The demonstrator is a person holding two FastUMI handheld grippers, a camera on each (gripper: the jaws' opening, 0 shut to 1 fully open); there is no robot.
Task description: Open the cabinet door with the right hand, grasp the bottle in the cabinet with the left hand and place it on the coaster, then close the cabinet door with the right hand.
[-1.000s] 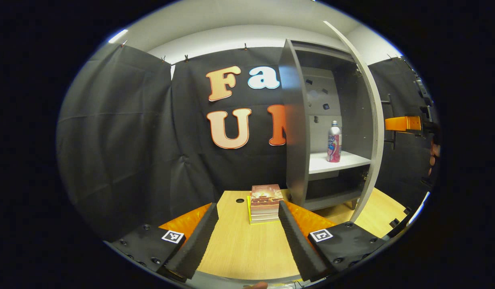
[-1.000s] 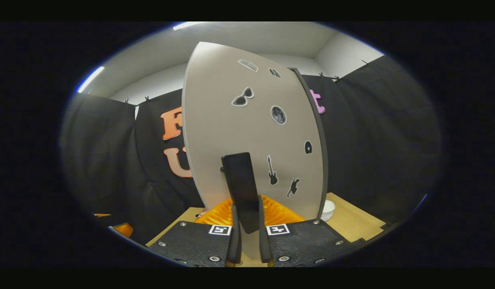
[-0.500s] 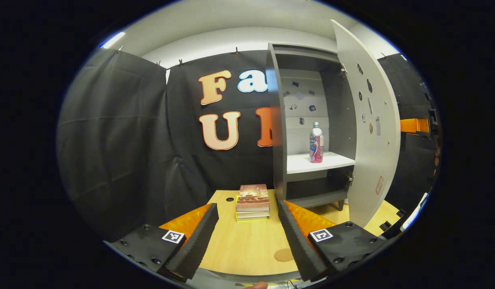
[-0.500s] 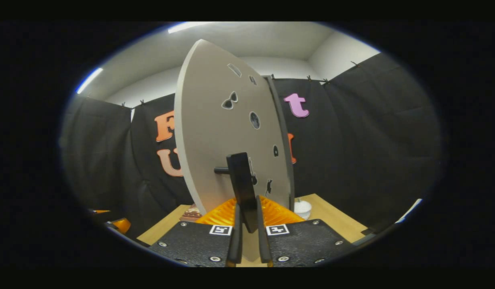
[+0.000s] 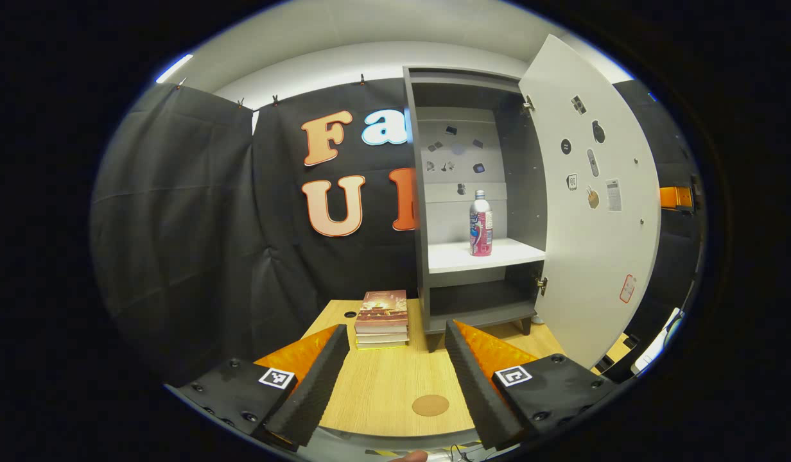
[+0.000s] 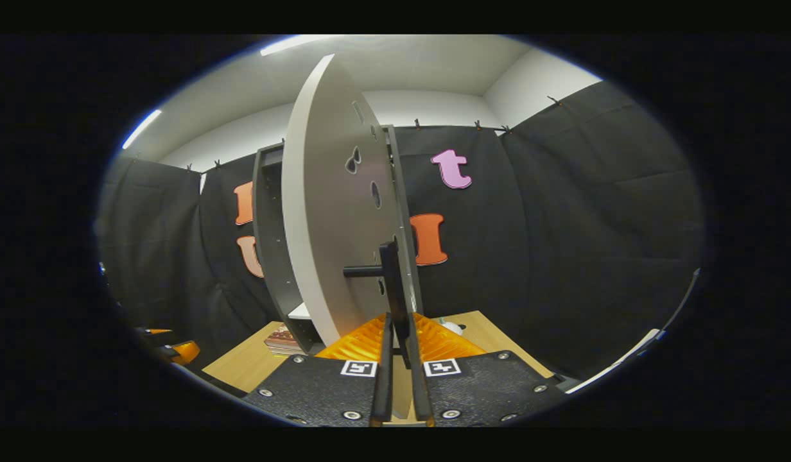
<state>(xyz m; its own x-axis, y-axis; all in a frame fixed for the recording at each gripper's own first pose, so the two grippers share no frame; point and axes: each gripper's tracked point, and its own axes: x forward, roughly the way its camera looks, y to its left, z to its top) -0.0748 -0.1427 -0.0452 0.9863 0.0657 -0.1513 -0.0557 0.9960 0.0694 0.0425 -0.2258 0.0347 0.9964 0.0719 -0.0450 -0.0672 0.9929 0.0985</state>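
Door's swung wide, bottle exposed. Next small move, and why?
Probably send the open left hand-held gripper forward and up toward the bottle: it stands upright on the cabinet shelf, and the door, held by the right hand-held gripper, leaves the approach unobstructed.

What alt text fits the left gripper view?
An open grey cabinet, its door swung wide to the right, has a bottle upright on its shelf. On the wooden table, a round coaster lies between the open left gripper fingers, books stacked beyond.

Table (image 5: 382,385): books (image 5: 382,319), coaster (image 5: 430,405), cabinet (image 5: 472,212).
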